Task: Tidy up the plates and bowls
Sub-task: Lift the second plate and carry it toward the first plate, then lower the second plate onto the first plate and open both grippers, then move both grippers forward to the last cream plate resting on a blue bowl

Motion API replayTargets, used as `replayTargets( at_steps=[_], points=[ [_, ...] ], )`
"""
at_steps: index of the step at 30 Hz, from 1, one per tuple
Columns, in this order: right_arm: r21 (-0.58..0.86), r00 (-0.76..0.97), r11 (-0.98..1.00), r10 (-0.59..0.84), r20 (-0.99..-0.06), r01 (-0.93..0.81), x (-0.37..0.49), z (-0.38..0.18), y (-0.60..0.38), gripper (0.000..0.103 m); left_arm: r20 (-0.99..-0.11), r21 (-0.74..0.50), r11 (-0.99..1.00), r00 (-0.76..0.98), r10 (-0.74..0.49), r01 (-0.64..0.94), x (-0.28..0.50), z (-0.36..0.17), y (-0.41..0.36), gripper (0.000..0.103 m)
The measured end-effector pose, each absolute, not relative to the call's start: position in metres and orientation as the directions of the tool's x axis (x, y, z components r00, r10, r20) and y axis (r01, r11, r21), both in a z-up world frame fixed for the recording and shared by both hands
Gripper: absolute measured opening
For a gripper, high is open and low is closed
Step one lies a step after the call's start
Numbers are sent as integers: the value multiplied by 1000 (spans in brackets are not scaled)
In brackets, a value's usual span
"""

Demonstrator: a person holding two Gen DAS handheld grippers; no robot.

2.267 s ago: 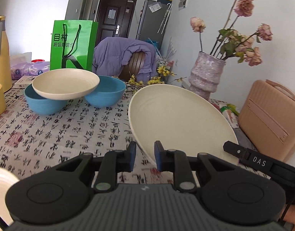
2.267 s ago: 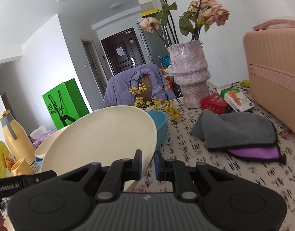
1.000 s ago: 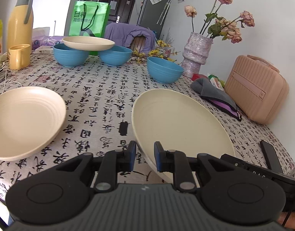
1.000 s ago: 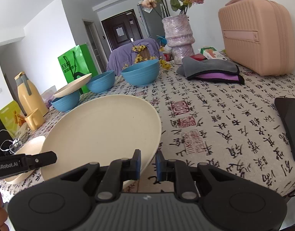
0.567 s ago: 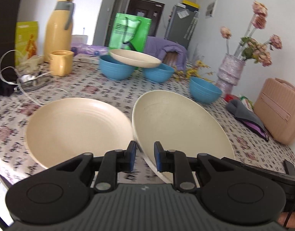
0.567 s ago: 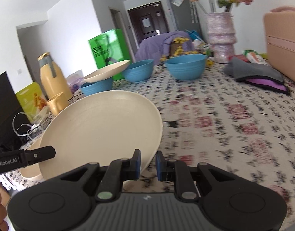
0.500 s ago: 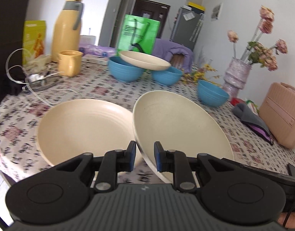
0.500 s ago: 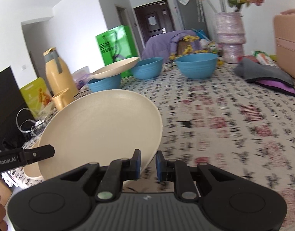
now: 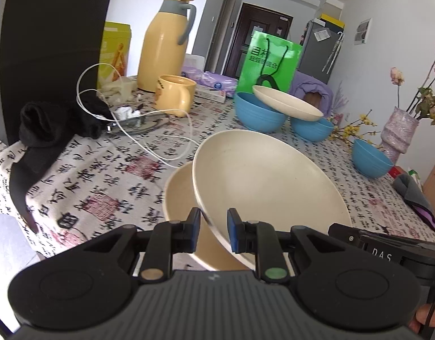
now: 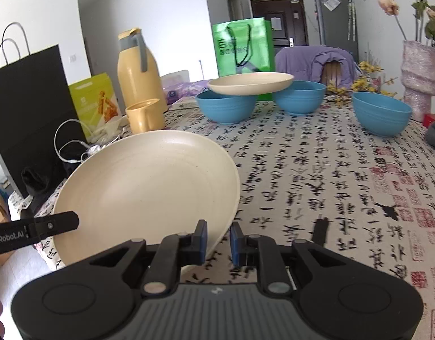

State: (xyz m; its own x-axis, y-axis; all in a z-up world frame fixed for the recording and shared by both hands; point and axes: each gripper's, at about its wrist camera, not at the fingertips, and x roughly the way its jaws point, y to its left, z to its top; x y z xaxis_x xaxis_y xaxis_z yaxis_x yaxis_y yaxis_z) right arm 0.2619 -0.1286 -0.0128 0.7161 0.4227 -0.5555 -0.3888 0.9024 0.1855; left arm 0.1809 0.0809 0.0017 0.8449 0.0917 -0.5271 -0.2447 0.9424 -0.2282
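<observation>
In your left view, your left gripper (image 9: 213, 228) is pinched onto the near rim of the big cream plate (image 9: 268, 181). The plate hangs tilted over a second cream plate (image 9: 179, 198) lying on the table (image 9: 104, 181), likely so you can stack them. In your right view, your right gripper (image 10: 218, 239) is pinched onto the other side of the same plate's rim, so two grips keep it steady. Behind, a small cream plate (image 10: 251, 83) sits across two blue bowls (image 10: 226, 107), and a third blue bowl (image 10: 383, 116) stands apart, waiting.
</observation>
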Motion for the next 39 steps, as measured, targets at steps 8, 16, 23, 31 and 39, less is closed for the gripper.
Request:
replayTargets(
  at_steps=[8, 16, 23, 31, 39],
  points=[
    [123, 710, 899, 410, -572, -419, 259, -16, -97, 21, -549, -231, 937, 830, 99, -264, 179, -7, 99, 21],
    [74, 719, 899, 394, -573, -433, 254, -16, -88, 27, -530, -177, 949, 838, 131, -261, 175, -6, 98, 25],
    [101, 719, 895, 412, -559, -433, 250, -12, -95, 31, -502, -151, 956, 853, 145, -252, 169, 2, 91, 33],
    [129, 746, 900, 419, -518, -415, 233, -7, -122, 37, -469, -133, 971, 875, 117, -201, 158, 12, 68, 70],
    [165, 794, 918, 395, -462, -360, 205, -7, -166, 64, -431, -86, 989, 899, 74, -122, 140, 16, 29, 94]
  ],
)
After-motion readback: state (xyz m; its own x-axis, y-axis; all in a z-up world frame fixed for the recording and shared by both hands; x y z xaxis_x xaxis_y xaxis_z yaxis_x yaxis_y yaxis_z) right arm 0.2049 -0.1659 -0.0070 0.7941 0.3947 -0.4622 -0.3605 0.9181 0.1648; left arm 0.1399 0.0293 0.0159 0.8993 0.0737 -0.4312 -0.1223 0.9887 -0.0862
